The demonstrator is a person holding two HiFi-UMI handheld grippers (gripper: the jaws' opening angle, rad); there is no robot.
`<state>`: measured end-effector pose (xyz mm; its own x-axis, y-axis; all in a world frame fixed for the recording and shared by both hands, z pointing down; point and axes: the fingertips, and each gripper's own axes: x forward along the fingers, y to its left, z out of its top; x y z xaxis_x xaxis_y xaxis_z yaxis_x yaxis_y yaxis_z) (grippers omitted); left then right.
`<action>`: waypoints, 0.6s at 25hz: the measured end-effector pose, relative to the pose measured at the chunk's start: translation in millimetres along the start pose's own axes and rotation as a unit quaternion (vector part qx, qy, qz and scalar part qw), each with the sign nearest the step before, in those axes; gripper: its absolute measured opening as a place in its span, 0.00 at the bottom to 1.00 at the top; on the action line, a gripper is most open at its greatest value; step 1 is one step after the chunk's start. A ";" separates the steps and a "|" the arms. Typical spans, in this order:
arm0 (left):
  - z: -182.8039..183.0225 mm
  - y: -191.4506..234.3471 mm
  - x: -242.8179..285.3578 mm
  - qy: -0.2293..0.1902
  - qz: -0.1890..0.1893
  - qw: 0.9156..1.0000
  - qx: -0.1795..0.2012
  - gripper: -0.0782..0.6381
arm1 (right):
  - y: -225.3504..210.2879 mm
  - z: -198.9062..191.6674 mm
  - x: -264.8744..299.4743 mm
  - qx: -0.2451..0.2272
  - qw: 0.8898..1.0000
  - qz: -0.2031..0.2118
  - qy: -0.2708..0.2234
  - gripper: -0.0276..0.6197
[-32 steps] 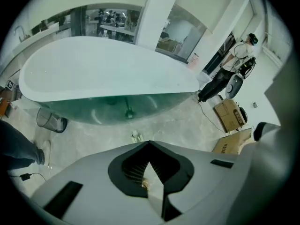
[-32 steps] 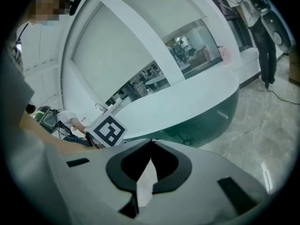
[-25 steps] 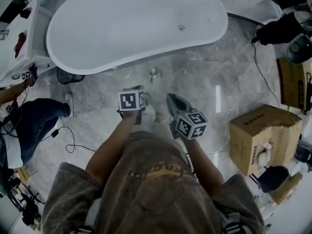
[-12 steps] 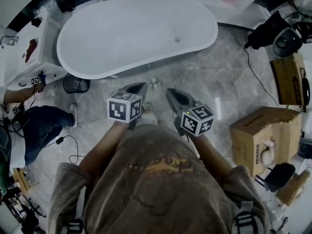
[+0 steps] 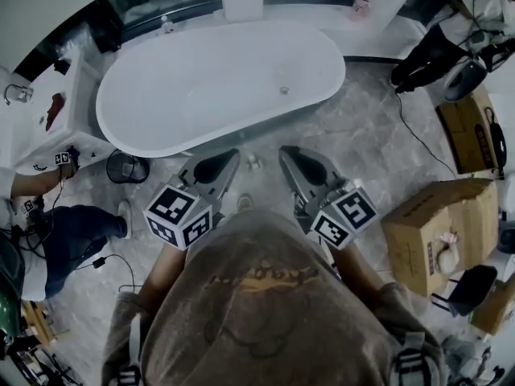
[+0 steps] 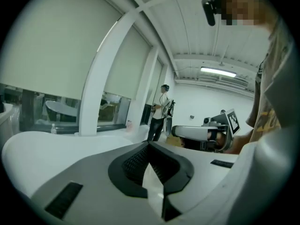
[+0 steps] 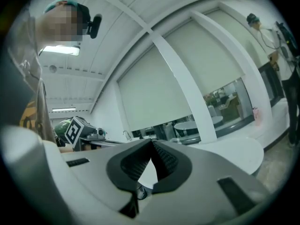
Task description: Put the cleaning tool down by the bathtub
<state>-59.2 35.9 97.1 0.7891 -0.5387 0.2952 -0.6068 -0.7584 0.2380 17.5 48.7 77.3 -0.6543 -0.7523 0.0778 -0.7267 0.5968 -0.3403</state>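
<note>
The white bathtub [image 5: 225, 83] lies across the top of the head view. A small pale object [image 5: 254, 162], probably the cleaning tool, rests on the grey floor just in front of the tub, between the two gripper tips. My left gripper [image 5: 232, 154] is held up in front of the person's chest, shut with nothing in it; its fingertips [image 6: 149, 144] meet. My right gripper [image 5: 285, 151] is held level beside it, also shut and empty, with its tips touching [image 7: 151, 142]. Each gripper shows in the other's view: the right gripper [image 6: 201, 132] and the left gripper [image 7: 77, 130].
A cardboard box [image 5: 438, 219] stands on the floor at right, a second box [image 5: 463, 127] behind it. A black wire bin [image 5: 127, 167] sits by the tub's left end, near a white cabinet [image 5: 60, 107]. A seated person's leg [image 5: 80, 232] and cables lie at left.
Both grippers have risen toward the head camera and spread slightly apart, still shut. The view has drawn back, so the tub sits lower in the frame.
</note>
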 end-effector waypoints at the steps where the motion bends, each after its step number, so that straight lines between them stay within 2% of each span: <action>1: 5.8 -3.4 -2.3 -0.014 -0.002 1.000 0.005 0.11 | 5.3 5.8 -3.0 -0.010 1.000 0.005 -0.007 0.04; 7: 22.8 -15.6 -8.0 -0.053 -0.001 0.998 0.017 0.11 | 20.5 17.5 -14.7 -0.055 0.998 0.018 -0.024 0.04; 12: 31.7 -17.4 -14.1 -0.077 -0.004 0.997 0.010 0.11 | 20.4 10.7 -16.0 -0.065 0.998 0.021 -0.014 0.04; 15: 30.6 -17.9 -16.5 -0.078 0.009 0.997 0.020 0.11 | 18.5 9.1 -18.5 -0.064 0.998 0.025 -0.012 0.04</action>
<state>-58.4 47.2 59.6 0.7857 -0.6001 0.1498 -0.6185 -0.7609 0.1962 18.1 71.1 61.0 -0.6859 -0.7265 0.0415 -0.7155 0.6629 -0.2206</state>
